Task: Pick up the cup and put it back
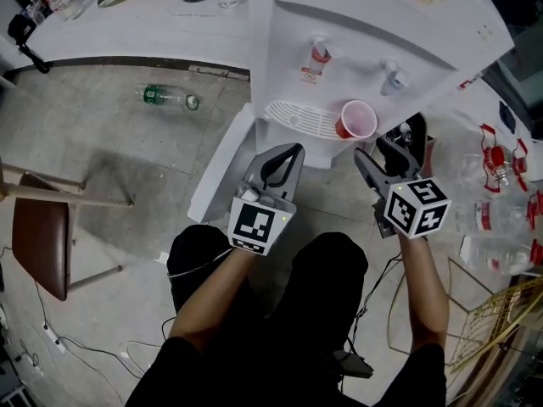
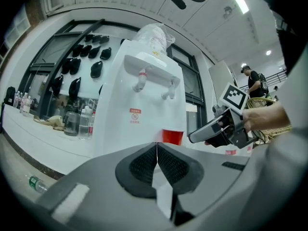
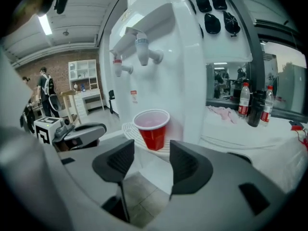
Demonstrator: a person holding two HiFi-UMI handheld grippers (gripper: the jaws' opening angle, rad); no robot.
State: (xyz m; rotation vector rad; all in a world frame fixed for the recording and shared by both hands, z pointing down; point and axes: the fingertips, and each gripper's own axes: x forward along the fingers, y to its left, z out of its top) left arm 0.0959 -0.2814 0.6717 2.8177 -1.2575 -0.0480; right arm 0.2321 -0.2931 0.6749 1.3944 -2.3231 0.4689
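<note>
Bare concrete floor runs up to a white water dispenser (image 1: 365,24) that stands against a long white counter (image 1: 127,32) on the far side. One red cup (image 1: 356,119) stands upright, mouth up, on the right end of the dispenser's drip tray (image 1: 293,119), below its two taps (image 1: 318,53). The right tongs (image 1: 394,144) sit just near and right of the cup, jaws parted to a middling gap with nothing between them. In the right gripper view the cup (image 3: 153,129) lies straight ahead of the right tongs (image 3: 152,150), centred in the gap and still beyond the tips, so a short push forward along that line looks like all the grasp needs, the pads meeting the upright wall from either side. The left tongs (image 1: 293,153) are pressed together and empty, aimed at the dispenser's front. Their own view puts the cup (image 2: 172,136) a little right of the left tongs (image 2: 157,150) and farther off, so the right hand is the nearer. One green-labelled bottle (image 1: 168,98) lies on the floor, far left.
</note>
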